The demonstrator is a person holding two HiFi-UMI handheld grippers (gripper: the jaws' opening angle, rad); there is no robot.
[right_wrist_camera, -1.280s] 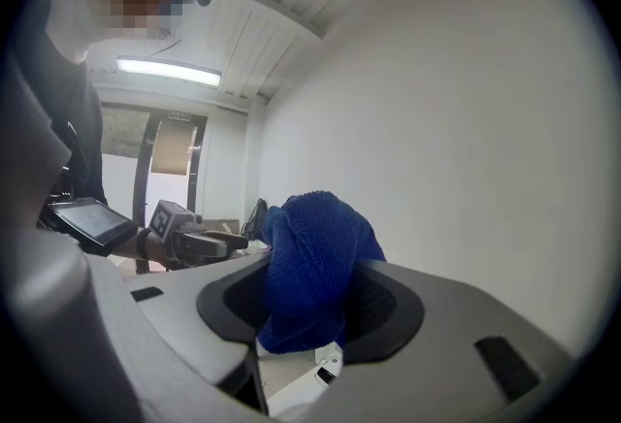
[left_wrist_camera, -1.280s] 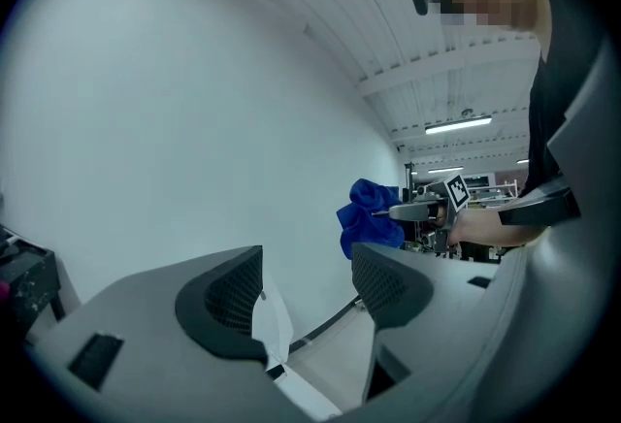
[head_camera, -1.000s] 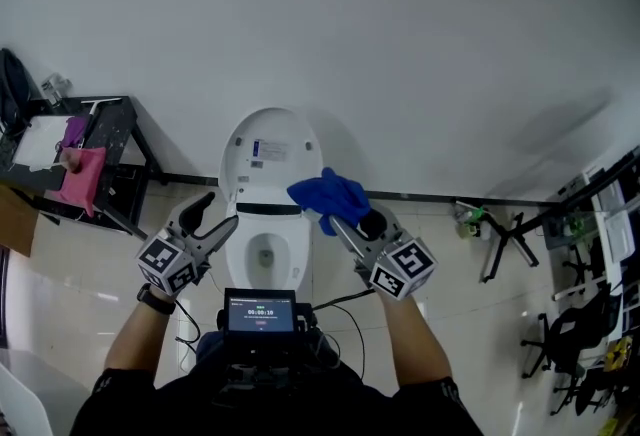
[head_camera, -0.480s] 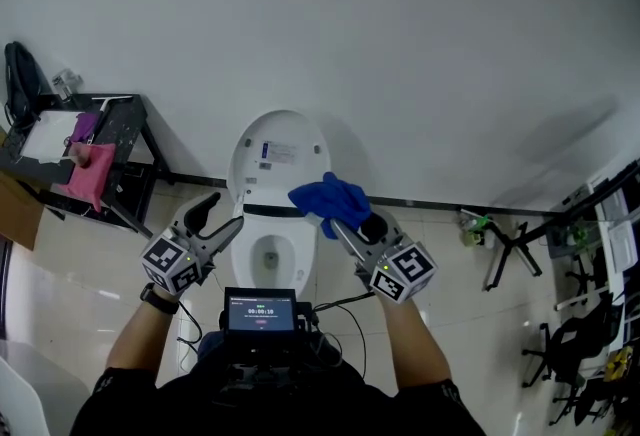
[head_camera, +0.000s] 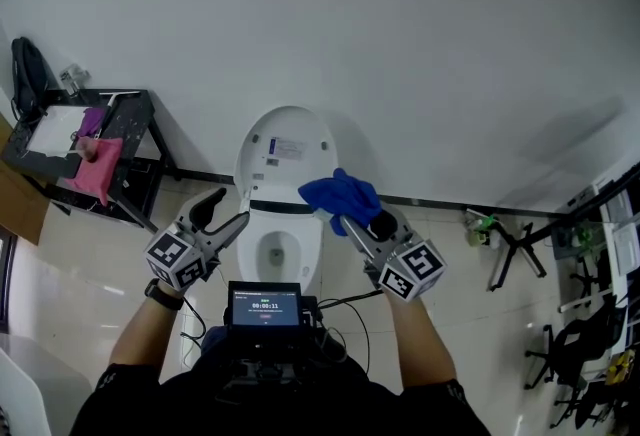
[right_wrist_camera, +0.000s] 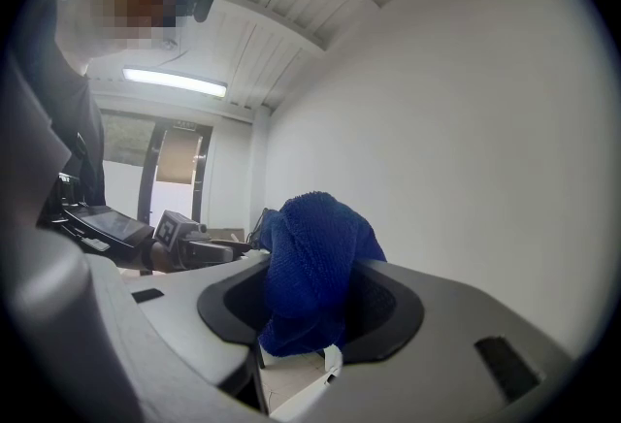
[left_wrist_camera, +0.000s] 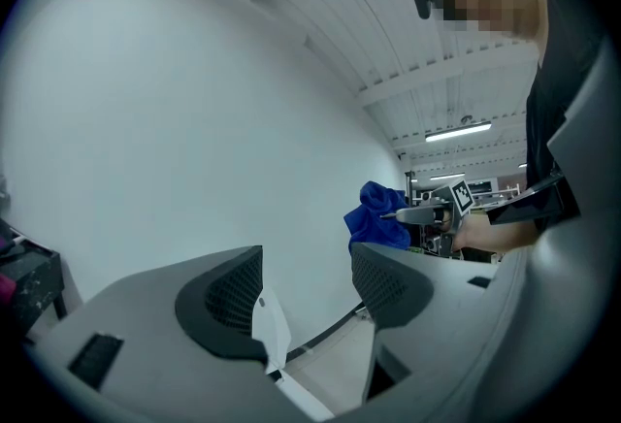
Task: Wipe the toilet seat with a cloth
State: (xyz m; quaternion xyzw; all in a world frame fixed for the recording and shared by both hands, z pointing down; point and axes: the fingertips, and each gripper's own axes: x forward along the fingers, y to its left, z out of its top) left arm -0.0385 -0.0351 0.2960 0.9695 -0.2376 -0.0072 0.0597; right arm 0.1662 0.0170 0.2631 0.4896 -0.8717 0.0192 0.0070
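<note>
Whole scene has slid right in the head view since a second ago: the toilet (head_camera: 290, 149) now sits nearer frame centre, and the side table (head_camera: 132, 116) (pink rag (head_camera: 100, 169) hanging off it) has come further in from the left edge. Left gripper (head_camera: 230, 207) and right gripper (head_camera: 346, 217) have shifted right too, bringing the blue cloth (head_camera: 340, 192) slightly closer to the toilet.

- The cloth (head_camera: 340, 194) is deep blue, one plain colour.
- The toilet (head_camera: 287, 149) is white.
- The fingers (left_wrist_camera: 228, 300) are grey, with dark pads in a fine grid.
- The left gripper (head_camera: 228, 207) and right gripper (head_camera: 352, 221) each carry a cube with black-and-white square markers.
- The rag (head_camera: 98, 169) on the black tabletop (head_camera: 137, 124) is pink.
</note>
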